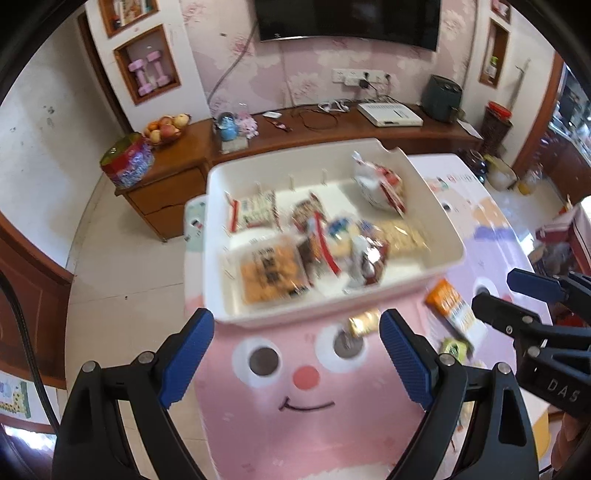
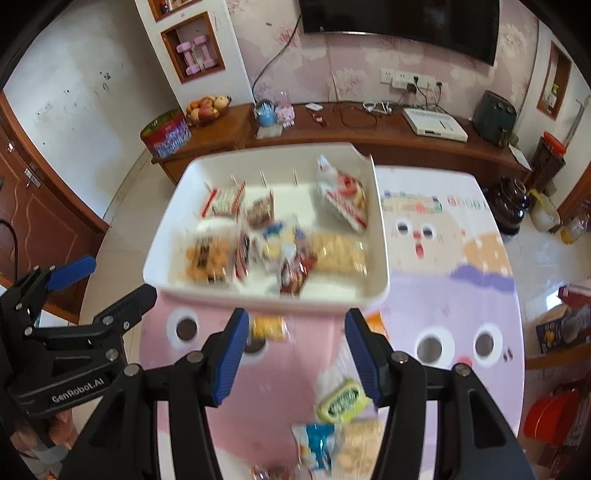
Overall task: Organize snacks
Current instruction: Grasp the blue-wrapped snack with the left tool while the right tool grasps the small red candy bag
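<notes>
A white bin stands on the pink cartoon tablecloth and holds several wrapped snacks, blurred. My left gripper hovers open just in front of the bin, nothing between its fingers. A small gold snack lies at the bin's front wall. My right gripper is open too and holds nothing. Loose on the cloth lie an orange packet, a yellow-green packet, a blue packet and a beige cracker packet. The left gripper shows at the right wrist view's left edge.
Behind the table runs a wooden sideboard with a fruit bowl, a patterned tin and a white box. A TV hangs above. The table's left edge drops to tiled floor. Jars and bottles stand at the far right.
</notes>
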Demonstrator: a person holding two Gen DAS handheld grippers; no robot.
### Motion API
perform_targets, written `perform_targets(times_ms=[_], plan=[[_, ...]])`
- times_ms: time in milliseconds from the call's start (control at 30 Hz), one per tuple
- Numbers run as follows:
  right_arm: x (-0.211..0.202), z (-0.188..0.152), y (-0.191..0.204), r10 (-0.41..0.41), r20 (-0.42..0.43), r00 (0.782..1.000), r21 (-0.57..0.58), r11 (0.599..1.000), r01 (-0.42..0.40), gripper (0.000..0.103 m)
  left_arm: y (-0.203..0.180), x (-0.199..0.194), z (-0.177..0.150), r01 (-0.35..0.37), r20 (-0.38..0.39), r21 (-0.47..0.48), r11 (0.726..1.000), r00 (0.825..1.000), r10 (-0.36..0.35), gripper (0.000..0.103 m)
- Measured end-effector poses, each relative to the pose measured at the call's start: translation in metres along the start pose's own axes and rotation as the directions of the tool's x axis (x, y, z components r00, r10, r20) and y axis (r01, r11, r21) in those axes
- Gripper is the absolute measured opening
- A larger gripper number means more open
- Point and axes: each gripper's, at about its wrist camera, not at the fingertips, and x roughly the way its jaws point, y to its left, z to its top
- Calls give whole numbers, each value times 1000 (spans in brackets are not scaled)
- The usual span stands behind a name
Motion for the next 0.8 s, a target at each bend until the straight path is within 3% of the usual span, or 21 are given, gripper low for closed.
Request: perform_targets(times_ms=[467,800], plan=[[-23,-111,-62,-93,-39,995,121,988,97,55,-82,16,-63,157,-104,122,980,984,-144,90],[-8,-166,-124,-134,-113,985,259,953,159,55,-137,57,-100,243,-245,154,958,948,-201,90]])
